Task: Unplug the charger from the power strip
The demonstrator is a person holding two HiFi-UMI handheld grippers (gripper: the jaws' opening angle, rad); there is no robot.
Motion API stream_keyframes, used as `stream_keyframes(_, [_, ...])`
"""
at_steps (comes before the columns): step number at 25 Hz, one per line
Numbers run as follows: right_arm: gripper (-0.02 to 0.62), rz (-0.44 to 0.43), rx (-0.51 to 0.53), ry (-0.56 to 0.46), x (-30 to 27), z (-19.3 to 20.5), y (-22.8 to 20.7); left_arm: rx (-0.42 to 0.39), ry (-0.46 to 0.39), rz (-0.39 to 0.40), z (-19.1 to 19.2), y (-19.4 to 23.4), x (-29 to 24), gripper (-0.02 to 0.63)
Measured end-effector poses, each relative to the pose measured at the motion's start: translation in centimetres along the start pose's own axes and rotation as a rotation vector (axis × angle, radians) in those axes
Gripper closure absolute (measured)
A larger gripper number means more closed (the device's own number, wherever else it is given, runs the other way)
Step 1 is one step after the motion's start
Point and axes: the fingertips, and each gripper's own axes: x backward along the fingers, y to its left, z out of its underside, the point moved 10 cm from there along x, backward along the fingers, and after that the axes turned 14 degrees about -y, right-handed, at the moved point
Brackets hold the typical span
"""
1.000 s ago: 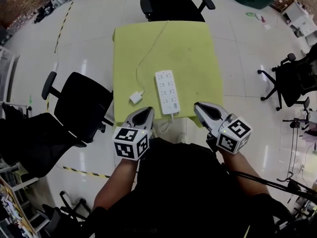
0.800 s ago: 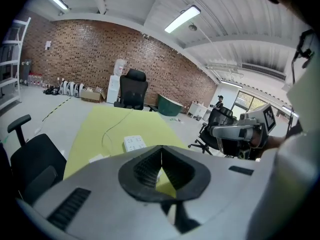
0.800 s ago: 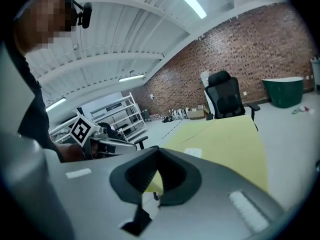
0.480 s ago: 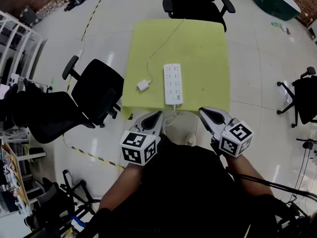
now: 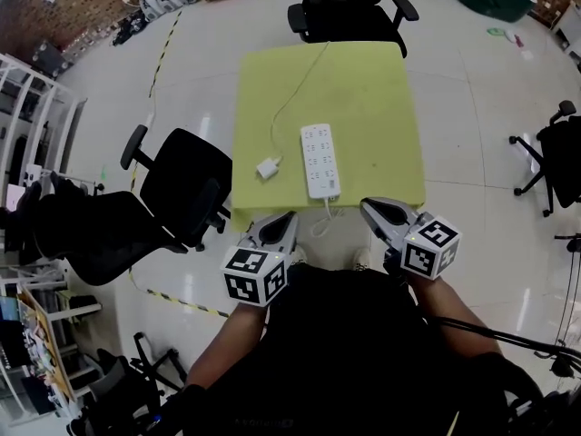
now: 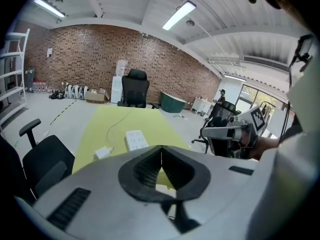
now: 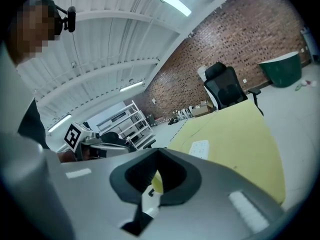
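Observation:
A white power strip point(image 5: 320, 160) lies lengthwise on the yellow-green table point(image 5: 381, 107). A small white charger point(image 5: 269, 167) lies just left of it, apart from the strip, and its thin cable runs off toward the far edge. Both grippers hover side by side off the table's near edge. My left gripper point(image 5: 289, 216) is shut and holds nothing. My right gripper point(image 5: 366, 205) is also shut and empty. In the left gripper view the strip point(image 6: 136, 139) and charger point(image 6: 103, 152) show beyond the shut jaws. The right gripper view shows the strip point(image 7: 199, 149).
A black office chair point(image 5: 349, 7) stands at the table's far side. Another black chair point(image 5: 182, 175) sits close to its left side, and a third chair point(image 5: 554, 153) is far right. The strip's own cord point(image 5: 322, 222) hangs over the near edge. Shelving point(image 5: 32, 116) lines the left.
Both grippers have drawn back a little from over the table's near edge and stay shut. The strip and charger have not moved on the table; the head view has shifted.

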Motion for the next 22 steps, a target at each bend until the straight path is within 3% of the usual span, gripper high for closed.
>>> stream_keyframes(8, [0.595,0.062,0.011,-0.033,-2.8,1.5,2.7,-0.013,0.024,0.077,-0.3,3.7,0.7,0.598])
stream_keyframes(22, [0.595,0.127,0.073,-0.004,-5.6,2.1,6.6,-0.025,-0.027,0.165,-1.9,7.1,1.6,0.598])
